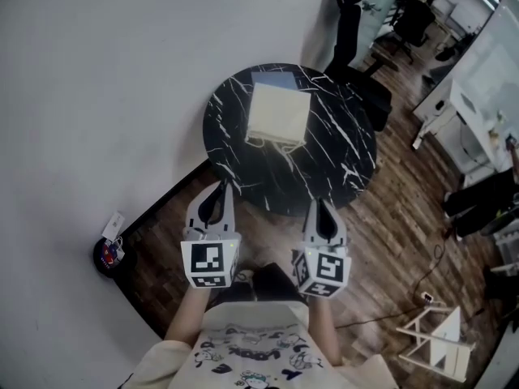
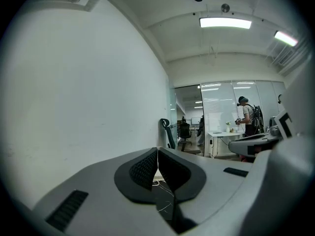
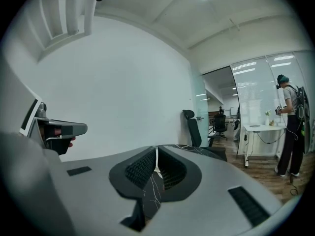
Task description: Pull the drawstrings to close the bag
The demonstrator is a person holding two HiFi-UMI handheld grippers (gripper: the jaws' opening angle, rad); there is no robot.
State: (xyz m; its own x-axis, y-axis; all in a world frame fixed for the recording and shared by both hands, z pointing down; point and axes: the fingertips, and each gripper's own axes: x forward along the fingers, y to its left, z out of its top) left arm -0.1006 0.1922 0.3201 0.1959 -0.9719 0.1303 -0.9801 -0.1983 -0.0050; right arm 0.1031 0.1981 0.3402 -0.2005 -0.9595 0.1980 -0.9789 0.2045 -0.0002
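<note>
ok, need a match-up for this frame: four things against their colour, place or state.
Things:
1. bag
2. table
3. left gripper
4. office chair

Descriptions:
A. black with white veins
B. jaws shut, nothing between them
C. on the floor beyond the table's far side
D. lying on the table top

Pairs: 1-D, 2-A, 3-B, 4-C
</note>
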